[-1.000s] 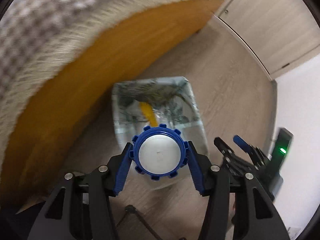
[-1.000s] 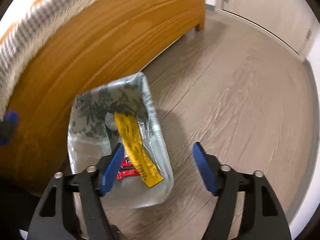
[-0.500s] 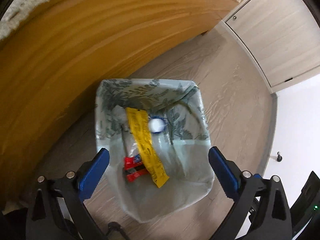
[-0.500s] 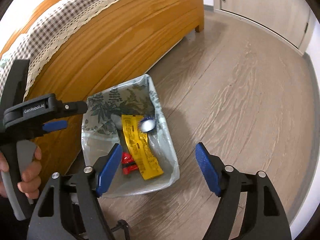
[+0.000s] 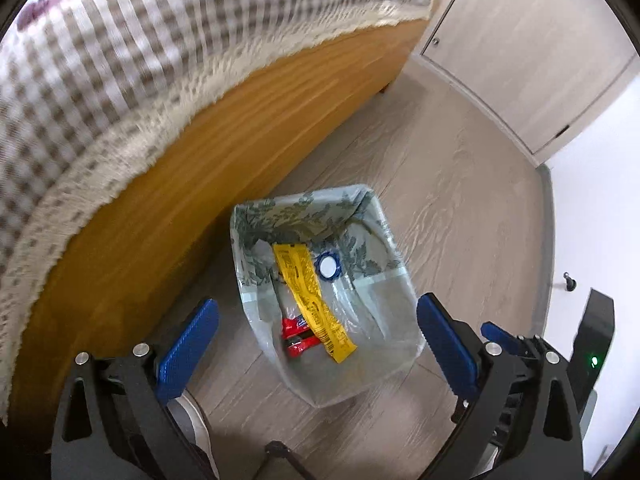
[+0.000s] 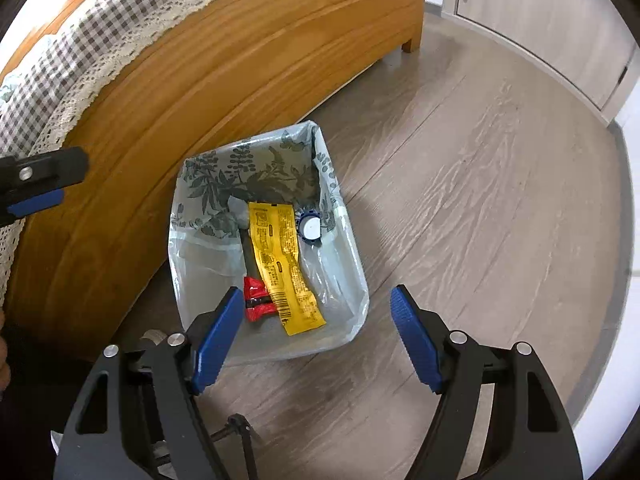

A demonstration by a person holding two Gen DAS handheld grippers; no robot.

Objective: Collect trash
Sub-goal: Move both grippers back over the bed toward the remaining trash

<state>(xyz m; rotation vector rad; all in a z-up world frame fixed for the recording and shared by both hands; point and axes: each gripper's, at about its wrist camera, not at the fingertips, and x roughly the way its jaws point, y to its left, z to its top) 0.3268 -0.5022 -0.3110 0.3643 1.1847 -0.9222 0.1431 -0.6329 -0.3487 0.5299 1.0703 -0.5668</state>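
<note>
- Left tool (image 5: 318,334) pointing steeply down over the bin (image 5: 400,264), blue pads (image 5: 188,354) spread to their widest, nothing between them.
- Right tool (image 6: 318,334) also angled down at the bin (image 6: 352,256), pads well apart and gripping nothing.
- Bin standing on the wood-look floor (image 6: 480,184), just beside the wooden bed frame (image 6: 224,80) — lined with a translucent bag (image 6: 344,312) printed with dark leaves on its upper part.
- Inside the bin: a long yellow wrapper (image 6: 282,264) lying lengthwise, a red wrapper (image 6: 256,300) at its lower left end, partly tucked under it.
- Clear bottle (image 5: 342,292) with a blue-rimmed white cap (image 5: 327,266) lying in the bin to the right of the yellow wrapper (image 5: 310,294), cap toward the leaf-printed end; body hard to make out against the bag.
- Small pale crumpled scrap (image 6: 236,210) at the upper left of the yellow wrapper — too unclear to identify.
- Checked bedspread (image 5: 120,60) with a cream fringe hanging over the bed frame (image 5: 208,184), blurred in the left view.
- Part of the left tool visible at the left edge of the right view, beside the frame.
- Pale cabinet doors (image 5: 520,40) along the far side of the floor (image 5: 460,168).
</note>
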